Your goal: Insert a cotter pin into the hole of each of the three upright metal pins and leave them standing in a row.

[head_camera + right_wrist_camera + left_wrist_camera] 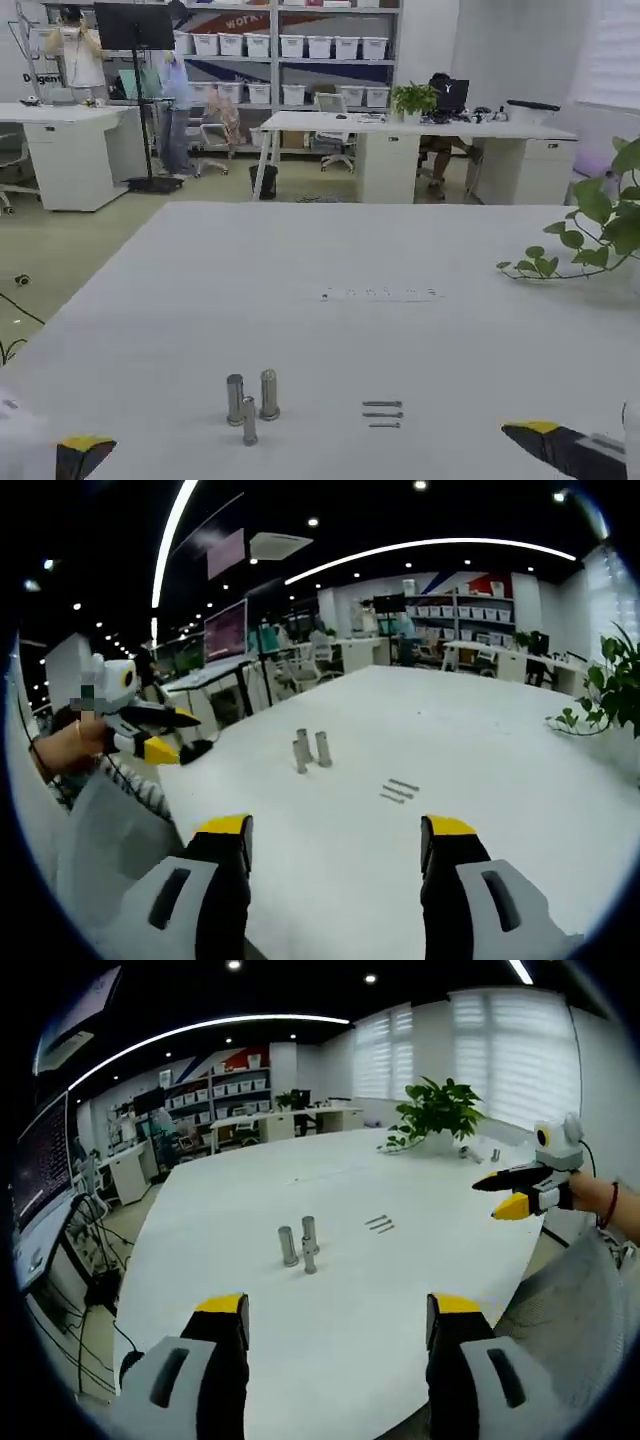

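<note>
Wide open, empty: left gripper (338, 1306), right gripper (338, 826). On table (400, 250), three upright metal pins (250, 402) clustered; nearby, three cotter pins (382, 412) lying parallel. Distant shelf bins (290, 45), contents unreadable.

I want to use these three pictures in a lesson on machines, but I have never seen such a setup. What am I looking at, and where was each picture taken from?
There is no robot here: a person holds a two-jaw gripper with yellow tips in each hand. The head view comes from a camera on the person's headset, looking down at a white table. The other two pictures come from cameras riding on the left gripper and the right gripper, each looking along its own jaws. On the table three upright metal pins stand in a small cluster; beside them three thin cotter pins lie side by side. Both grippers are open and hold nothing. A leafy plant sits at the table's edge.
</note>
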